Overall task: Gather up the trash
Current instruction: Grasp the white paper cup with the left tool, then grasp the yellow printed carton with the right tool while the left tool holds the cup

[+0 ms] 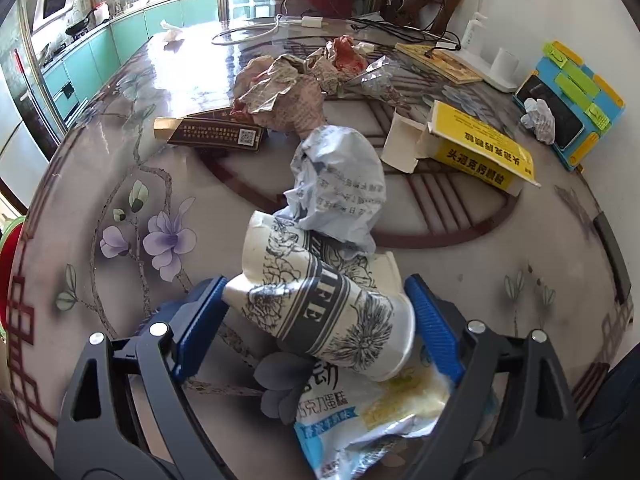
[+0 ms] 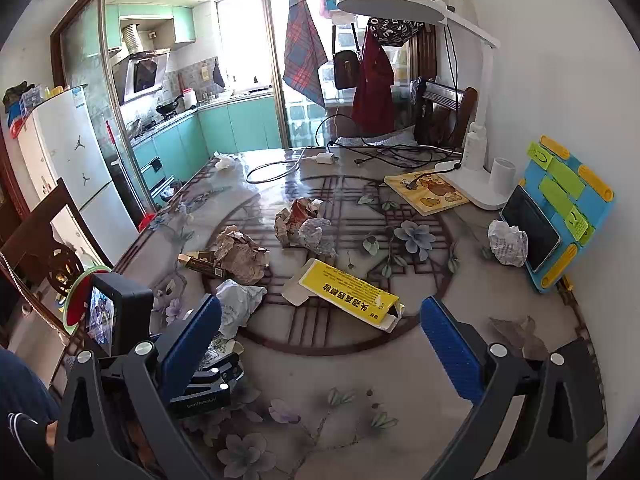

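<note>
Between the blue pads of the left tongs [image 1: 316,312] lies a crushed paper coffee cup [image 1: 320,304], on its side on the flower-patterned surface [image 1: 120,200]. The jaws stand wide on either side of the cup; the left pad is at or very near the cup's crumpled rim end, while a gap shows between the right pad and the cup's base, so the cup is framed, not squeezed. Under the cup's base end lies a blue-and-white snack wrapper [image 1: 360,420], partly beneath the right finger. Just beyond the cup, touching its far side, sits a crumpled light-blue paper ball [image 1: 340,184].

Farther back on the surface are a brown crumpled paper wad [image 1: 280,92] resting against a dark carton with a QR code [image 1: 216,136], and more crumpled paper [image 1: 340,60] behind it. To the right lies an opened yellow box [image 1: 480,152], and near the wall a small white paper ball [image 1: 538,118] sits against a phone on a blue-and-green stand [image 1: 572,100].

From the right wrist view, the right tongs [image 2: 320,344] hang wide open above the surface with nothing between the pads. The yellow box [image 2: 352,292] lies just beyond them, and the left tongs' body with its camera [image 2: 112,312] shows at the lower left, beside the light-blue paper ball [image 2: 240,304]. A white desk lamp [image 2: 472,152] stands at the back right.
</note>
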The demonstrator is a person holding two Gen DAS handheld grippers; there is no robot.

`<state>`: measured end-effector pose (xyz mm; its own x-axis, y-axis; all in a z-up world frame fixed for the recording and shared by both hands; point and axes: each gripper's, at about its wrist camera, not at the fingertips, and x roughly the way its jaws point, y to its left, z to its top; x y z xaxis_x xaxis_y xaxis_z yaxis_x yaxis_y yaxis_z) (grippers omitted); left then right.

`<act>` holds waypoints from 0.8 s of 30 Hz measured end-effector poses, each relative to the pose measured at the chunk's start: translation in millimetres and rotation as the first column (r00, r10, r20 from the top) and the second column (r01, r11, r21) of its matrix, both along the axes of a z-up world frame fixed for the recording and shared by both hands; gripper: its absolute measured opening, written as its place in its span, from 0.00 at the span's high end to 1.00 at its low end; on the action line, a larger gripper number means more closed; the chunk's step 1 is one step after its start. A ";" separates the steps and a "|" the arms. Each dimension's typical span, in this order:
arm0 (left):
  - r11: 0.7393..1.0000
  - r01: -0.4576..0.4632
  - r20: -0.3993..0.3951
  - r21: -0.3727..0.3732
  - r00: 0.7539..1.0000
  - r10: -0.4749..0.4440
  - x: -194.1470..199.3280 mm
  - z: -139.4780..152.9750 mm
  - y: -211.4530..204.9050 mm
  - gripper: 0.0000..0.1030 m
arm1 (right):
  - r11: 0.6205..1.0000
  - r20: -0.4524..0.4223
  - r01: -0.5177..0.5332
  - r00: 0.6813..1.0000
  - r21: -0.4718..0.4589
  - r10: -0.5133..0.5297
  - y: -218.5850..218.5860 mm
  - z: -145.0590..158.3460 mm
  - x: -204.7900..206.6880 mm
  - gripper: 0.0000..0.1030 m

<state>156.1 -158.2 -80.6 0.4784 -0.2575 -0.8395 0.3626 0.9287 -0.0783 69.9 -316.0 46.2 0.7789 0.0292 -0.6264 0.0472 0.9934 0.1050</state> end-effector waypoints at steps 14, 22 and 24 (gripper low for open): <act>1.000 -0.008 0.067 -0.024 0.998 0.010 -15.5 40.6 46.3 0.18 | 1.000 -0.016 -0.003 1.000 -0.017 0.003 0.9 -6.9 2.6 0.06; 1.000 0.024 0.167 -0.013 0.986 -0.022 -29.2 79.0 79.4 0.18 | 0.962 -0.090 -0.110 0.992 -0.249 0.090 17.4 -26.7 36.3 0.06; 1.000 0.025 0.192 -0.017 0.981 -0.021 -30.4 85.0 85.8 0.18 | 0.948 -0.139 -0.143 0.985 -0.284 0.107 19.1 -39.2 50.5 0.06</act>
<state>125.7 -72.4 4.4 0.6242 -0.2857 -0.7271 0.3936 0.9190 -0.0232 120.3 -296.9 7.0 0.6993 -0.0771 -0.7107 -0.0846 0.9783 -0.1893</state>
